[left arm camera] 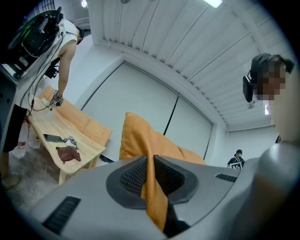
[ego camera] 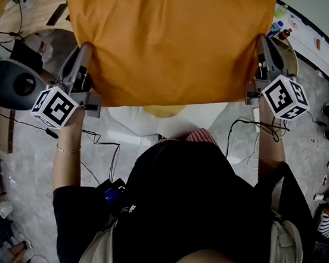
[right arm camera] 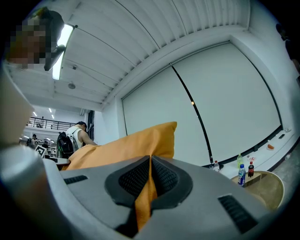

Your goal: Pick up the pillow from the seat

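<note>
Head view: pillow (ego camera: 170,37) held up w/ left gripper (ego camera: 85,51) & right gripper (ego camera: 261,46) each clamped on an edge.

Pillow (ego camera: 176,36): matt orange cloth, creased. Bench (left arm camera: 70,140): pale wood.

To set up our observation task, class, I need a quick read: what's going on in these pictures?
A person holds a claw in each hand, and both are shut on an orange pillow. The left claw pinches fabric at its left edge, the right claw fabric at its right edge. The pillow is held up, spread between them in front of the person, so it is already lifted.
</note>
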A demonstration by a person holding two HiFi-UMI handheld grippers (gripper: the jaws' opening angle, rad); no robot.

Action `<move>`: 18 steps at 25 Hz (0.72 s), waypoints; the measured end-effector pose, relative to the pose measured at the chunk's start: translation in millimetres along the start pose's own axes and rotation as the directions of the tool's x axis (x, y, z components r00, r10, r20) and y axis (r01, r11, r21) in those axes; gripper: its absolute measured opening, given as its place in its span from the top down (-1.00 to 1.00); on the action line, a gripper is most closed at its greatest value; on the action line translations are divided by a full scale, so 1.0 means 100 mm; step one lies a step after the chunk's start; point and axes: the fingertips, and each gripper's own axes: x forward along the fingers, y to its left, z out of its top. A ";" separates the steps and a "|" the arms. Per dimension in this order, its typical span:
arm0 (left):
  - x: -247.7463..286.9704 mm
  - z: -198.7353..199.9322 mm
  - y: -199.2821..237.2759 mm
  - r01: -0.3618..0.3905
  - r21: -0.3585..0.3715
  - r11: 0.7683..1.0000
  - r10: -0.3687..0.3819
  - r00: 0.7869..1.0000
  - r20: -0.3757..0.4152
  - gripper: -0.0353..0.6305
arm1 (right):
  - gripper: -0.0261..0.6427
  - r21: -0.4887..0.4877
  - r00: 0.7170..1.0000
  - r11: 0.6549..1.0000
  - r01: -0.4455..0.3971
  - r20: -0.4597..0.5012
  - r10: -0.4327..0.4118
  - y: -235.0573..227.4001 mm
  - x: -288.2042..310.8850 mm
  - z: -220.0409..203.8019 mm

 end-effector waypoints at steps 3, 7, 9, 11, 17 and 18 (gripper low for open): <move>-0.01 0.02 -0.02 0.001 0.003 1.000 -0.001 1.000 0.002 0.73 | 0.84 -0.001 1.000 1.000 0.002 0.001 -0.002 0.01 -0.03 0.01; 0.01 0.02 -0.05 0.004 0.004 1.000 -0.004 1.000 -0.002 0.73 | 0.84 0.001 1.000 1.000 0.011 0.002 -0.011 -0.02 -0.05 0.03; 0.03 0.02 -0.04 0.007 0.001 1.000 -0.007 1.000 -0.006 0.73 | 0.84 0.000 1.000 1.000 0.012 -0.001 -0.012 -0.02 -0.05 0.03; 0.05 0.02 -0.02 0.012 -0.009 1.000 -0.012 1.000 -0.007 0.73 | 0.84 0.000 1.000 1.000 0.015 -0.002 -0.015 -0.01 -0.03 0.02; 0.07 0.03 -0.07 0.019 -0.011 1.000 -0.019 1.000 -0.008 0.73 | 0.84 0.008 1.000 1.000 0.020 -0.002 -0.020 -0.04 -0.08 0.05; 0.07 0.03 -0.07 0.021 -0.011 1.000 -0.021 1.000 -0.007 0.73 | 0.84 0.009 1.000 1.000 0.020 0.000 -0.020 -0.04 -0.08 0.06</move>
